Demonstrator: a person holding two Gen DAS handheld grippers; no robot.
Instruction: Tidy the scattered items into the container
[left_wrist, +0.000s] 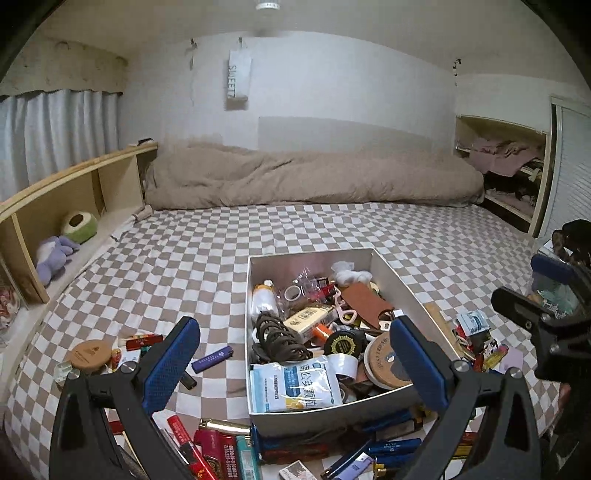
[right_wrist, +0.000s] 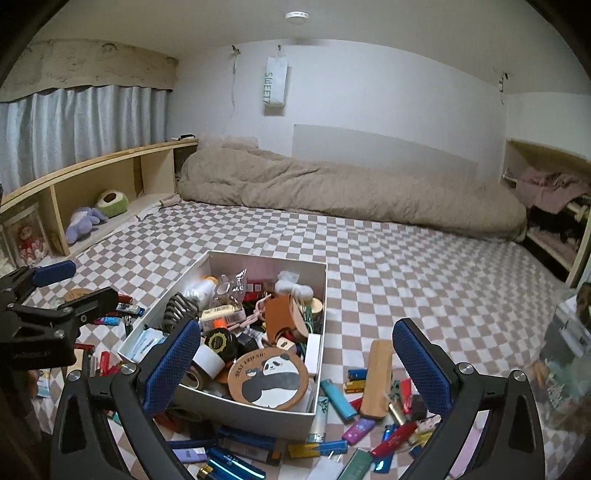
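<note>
Checked bedding (left_wrist: 332, 229) covers the bed that serves as the work surface, with a beige duvet (left_wrist: 295, 177) bunched along the far wall.

Left claw (left_wrist: 295, 363) hangs with its blue pads wide apart and nothing between them. Straight ahead of it, framed by the two fingers, sits the box (left_wrist: 310, 411), white-walled and already heaped: a medicine sachet (left_wrist: 295, 384) at the near left corner, dark hair ties (left_wrist: 275, 338) behind that, a brown pouch (left_wrist: 364, 301) toward the far right. Just left of the left finger lies a purple lighter (left_wrist: 212, 359); further left, a round wooden lid (left_wrist: 91, 354). Below the claw, against the box's near wall, lighters and red packets are strewn.

Right claw (right_wrist: 295, 363) is likewise spread open and empty. Its left finger overlaps the box's (right_wrist: 243, 410) near corner, where a panda coaster (right_wrist: 267, 378) leans on the pile. Between its fingers, right of the box, lie a teal lighter (right_wrist: 338, 400) and a wooden strip (right_wrist: 377, 378); more lighters scatter below, among them a purple one (right_wrist: 357, 431).

Off to the far left stands a wooden shelf (right_wrist: 99, 162) with plush toys (right_wrist: 86, 221).
</note>
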